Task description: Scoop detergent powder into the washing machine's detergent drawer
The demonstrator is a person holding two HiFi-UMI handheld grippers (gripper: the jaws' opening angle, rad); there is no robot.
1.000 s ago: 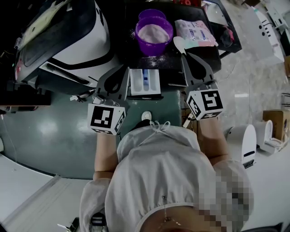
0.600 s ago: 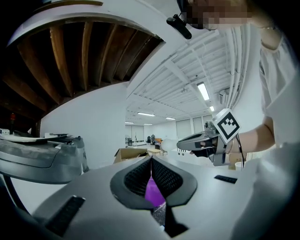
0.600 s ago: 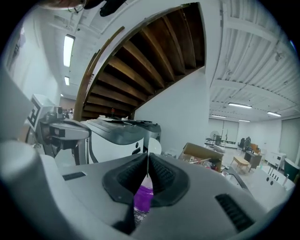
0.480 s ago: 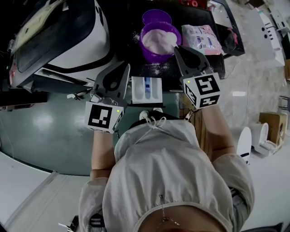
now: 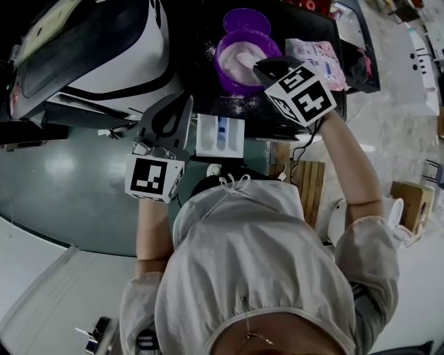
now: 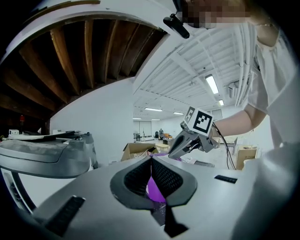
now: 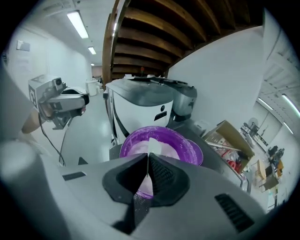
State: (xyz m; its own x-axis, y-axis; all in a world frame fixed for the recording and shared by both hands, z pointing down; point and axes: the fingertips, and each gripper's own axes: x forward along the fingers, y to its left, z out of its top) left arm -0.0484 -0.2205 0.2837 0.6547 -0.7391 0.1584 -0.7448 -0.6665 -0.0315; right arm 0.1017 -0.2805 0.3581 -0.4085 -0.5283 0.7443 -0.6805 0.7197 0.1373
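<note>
A purple bowl point(image 5: 236, 48) of white detergent powder point(image 7: 140, 149) stands on the dark tabletop, beyond the open white detergent drawer point(image 5: 220, 136). My right gripper point(image 5: 259, 66) hovers over the bowl's right rim, shut on the thin handle of a white scoop point(image 7: 153, 146). The scoop's head lies in the powder. My left gripper point(image 5: 186, 104) hangs left of the drawer, shut with nothing held. In the left gripper view the left gripper point(image 6: 151, 160) points toward the bowl, with the right gripper point(image 6: 180, 143) beyond it.
The white and black washing machine point(image 5: 97, 48) fills the far left. A purple lid point(image 5: 247, 21) lies behind the bowl. A pink and white detergent packet point(image 5: 326, 59) lies to the bowl's right. Spilled powder dusts the tabletop point(image 5: 215, 104). A cardboard box point(image 7: 232, 138) stands at right.
My right gripper has moved away from me, from beside the drawer to above the bowl, bringing the scoop into the powder. The left gripper has hardly moved.
</note>
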